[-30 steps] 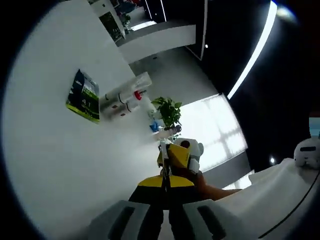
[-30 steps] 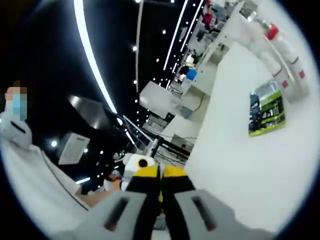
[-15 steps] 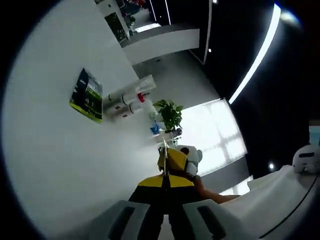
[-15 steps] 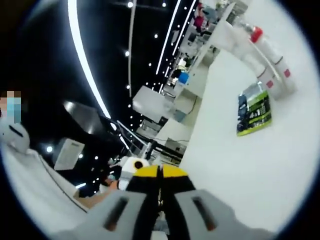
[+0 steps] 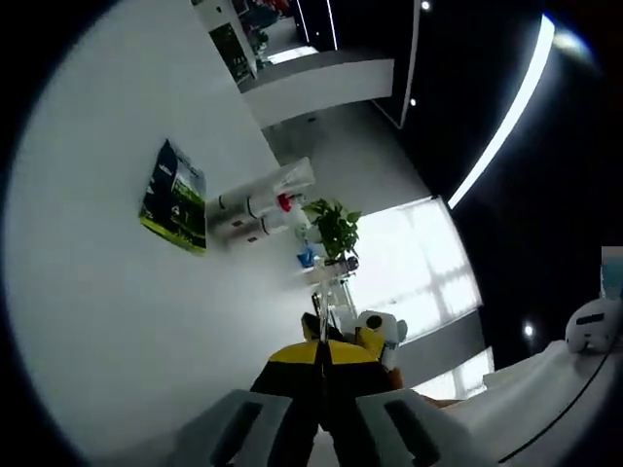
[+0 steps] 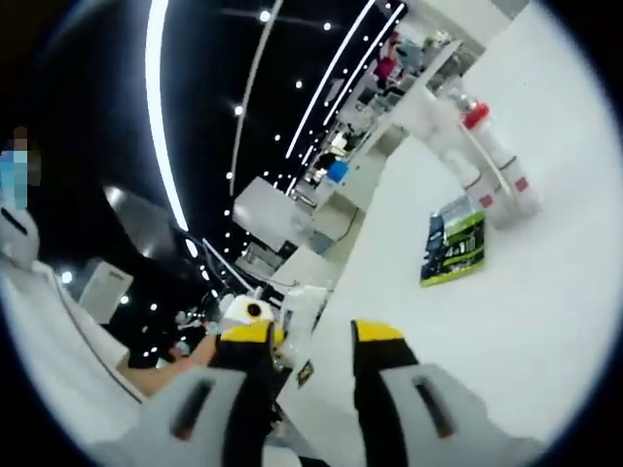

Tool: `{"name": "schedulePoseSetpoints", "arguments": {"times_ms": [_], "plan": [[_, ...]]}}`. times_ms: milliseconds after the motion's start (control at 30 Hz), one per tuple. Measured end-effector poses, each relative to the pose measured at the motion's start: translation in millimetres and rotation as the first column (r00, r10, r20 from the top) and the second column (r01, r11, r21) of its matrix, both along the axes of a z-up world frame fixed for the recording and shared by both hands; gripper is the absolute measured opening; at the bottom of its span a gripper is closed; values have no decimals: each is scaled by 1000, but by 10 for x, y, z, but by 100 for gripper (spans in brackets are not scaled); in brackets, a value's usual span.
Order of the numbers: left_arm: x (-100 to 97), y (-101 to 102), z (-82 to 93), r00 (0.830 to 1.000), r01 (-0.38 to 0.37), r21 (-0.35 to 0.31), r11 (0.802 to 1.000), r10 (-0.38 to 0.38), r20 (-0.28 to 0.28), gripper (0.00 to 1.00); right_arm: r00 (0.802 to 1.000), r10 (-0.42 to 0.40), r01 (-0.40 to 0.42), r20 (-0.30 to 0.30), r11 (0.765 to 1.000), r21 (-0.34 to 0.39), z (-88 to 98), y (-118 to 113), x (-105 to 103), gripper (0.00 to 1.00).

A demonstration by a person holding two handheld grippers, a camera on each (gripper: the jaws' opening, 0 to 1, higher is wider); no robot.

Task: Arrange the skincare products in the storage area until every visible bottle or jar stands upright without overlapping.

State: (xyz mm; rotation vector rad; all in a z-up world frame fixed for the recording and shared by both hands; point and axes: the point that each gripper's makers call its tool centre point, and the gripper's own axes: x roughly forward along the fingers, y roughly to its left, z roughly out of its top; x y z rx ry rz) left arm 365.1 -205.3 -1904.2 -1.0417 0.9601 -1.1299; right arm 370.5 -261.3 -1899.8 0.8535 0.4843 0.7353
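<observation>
Two tools above a white table (image 5: 117,321), bottles far off.
The right tool (image 6: 310,336) has released, its jaws now parted; half a second ago they met. The left tool (image 5: 322,352) stays clenched, empty. The bottles (image 6: 484,161) lie clustered beside a green box (image 6: 450,243) at the table's far end.

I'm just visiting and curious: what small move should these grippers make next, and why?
Probably carry the open right gripper toward the cluster of white bottles, one red-capped, beside the green and black packet on the white table. The bottles sit far off, nothing is held, and the left gripper is shut.
</observation>
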Motion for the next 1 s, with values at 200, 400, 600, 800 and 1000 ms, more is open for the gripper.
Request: {"name": "schedulePoseSetpoints", "arguments": {"times_ms": [200, 400, 600, 800, 1000], "plan": [[309, 63, -11, 1000, -28, 14, 999, 28, 11, 0, 999, -44, 44, 3, 991, -124, -106, -141, -7, 42], [602, 131, -49, 998, -55, 39, 998, 54, 18, 0, 999, -50, 48, -4, 979, -199, -143, -239, -39, 50], [975, 220, -165, 994, -104, 89, 991, 103, 23, 0, 996, -83, 77, -15, 969, -236, -147, -380, -73, 54], [1374, 288, -206, 988, -154, 108, 982, 152, 26, 0, 995, -92, 75, -47, 956, -283, -243, -471, -190, 54], [1703, 313, -335, 987, -161, 147, 976, 159, 25, 0, 990, -123, 97, -69, 949, -299, -267, -561, -253, 55]]}}
